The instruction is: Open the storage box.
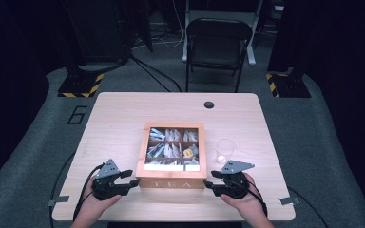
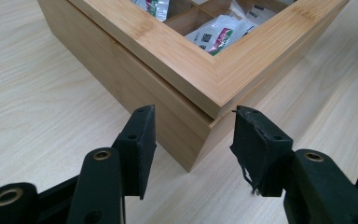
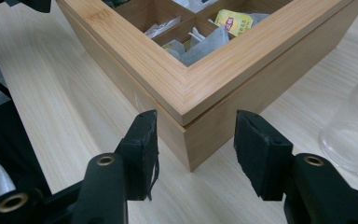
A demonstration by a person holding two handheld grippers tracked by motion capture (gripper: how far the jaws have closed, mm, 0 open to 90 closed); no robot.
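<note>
**Two grippers at the front corners of the tea box**

The tea box [image 1: 173, 154] sits at the middle of the table [image 1: 119, 114], its front wall lettered "TEA" facing the person. Its lid frame is down, and through it nine compartments show in three rows. Most hold white and pale blue tea bags [image 1: 164, 135]; one yellow packet [image 1: 188, 153] lies in the middle row's right cell, at about 3 o'clock from the box's centre.

The left gripper [image 1: 134, 178] is at 7 o'clock from the box, level and pointing inward at the front left corner. The left hand [image 1: 95, 202] holds it from behind, forearm coming in from the table's near edge. In the left gripper view the jaws stand apart either side of that corner, one pad [image 2: 142, 140] just beside the box's wall, the other [image 2: 256, 144] just clear of it; neither presses on the wood.

The right gripper [image 1: 208, 186] mirrors it at 5 o'clock, aimed at the front right corner, with the right hand [image 1: 244, 199] behind it. In the right gripper view its jaws are also apart, the corner between them and untouched.

A clear glass [image 1: 225, 152] stands upright at 3 o'clock from the box, just beside it. A folding chair [image 1: 216, 42] stands beyond the table at 12 o'clock.
</note>
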